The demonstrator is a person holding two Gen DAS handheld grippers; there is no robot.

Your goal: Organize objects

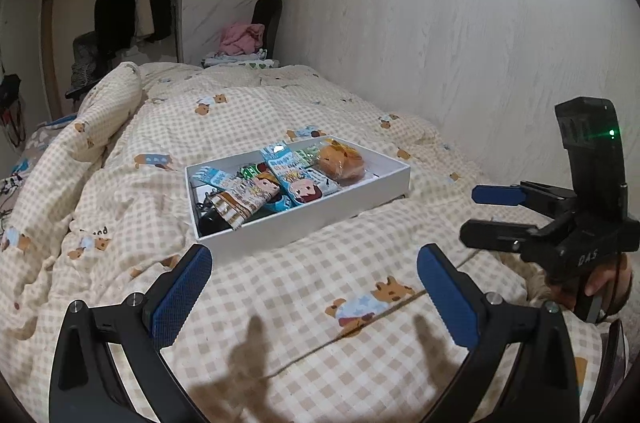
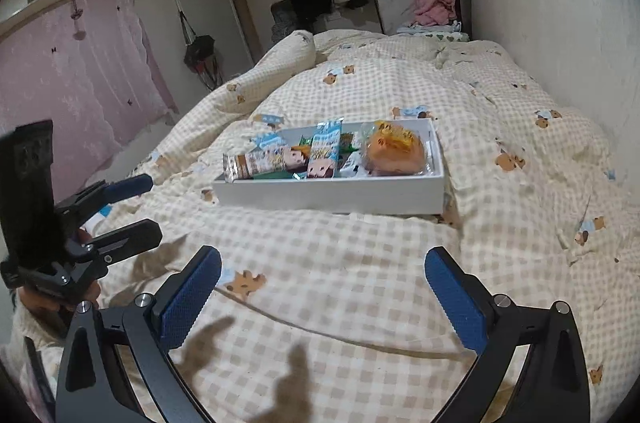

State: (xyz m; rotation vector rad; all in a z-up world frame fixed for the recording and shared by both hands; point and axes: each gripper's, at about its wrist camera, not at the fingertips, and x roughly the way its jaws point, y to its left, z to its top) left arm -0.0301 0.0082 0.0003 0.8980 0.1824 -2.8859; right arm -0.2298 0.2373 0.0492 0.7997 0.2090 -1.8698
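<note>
A white shallow box (image 1: 312, 219) (image 2: 332, 193) lies on the checked bear-print duvet. It holds several cartoon snack packets (image 1: 296, 179) (image 2: 320, 155), a wrapped orange bun (image 1: 342, 163) (image 2: 396, 149) at its right end and a dark item (image 1: 208, 213) at its left end. My left gripper (image 1: 314, 287) is open and empty, hovering over the duvet in front of the box; it also shows in the right wrist view (image 2: 150, 207). My right gripper (image 2: 322, 287) is open and empty, likewise short of the box, and shows in the left wrist view (image 1: 472, 213).
The duvet (image 1: 320, 323) covers the whole bed, with a rolled fold (image 1: 104, 119) along its left. A wall (image 1: 480, 23) runs along the bed's right side. A pile of pink clothes (image 1: 240, 39) lies at the far end. A thin cord (image 2: 340, 339) crosses the duvet.
</note>
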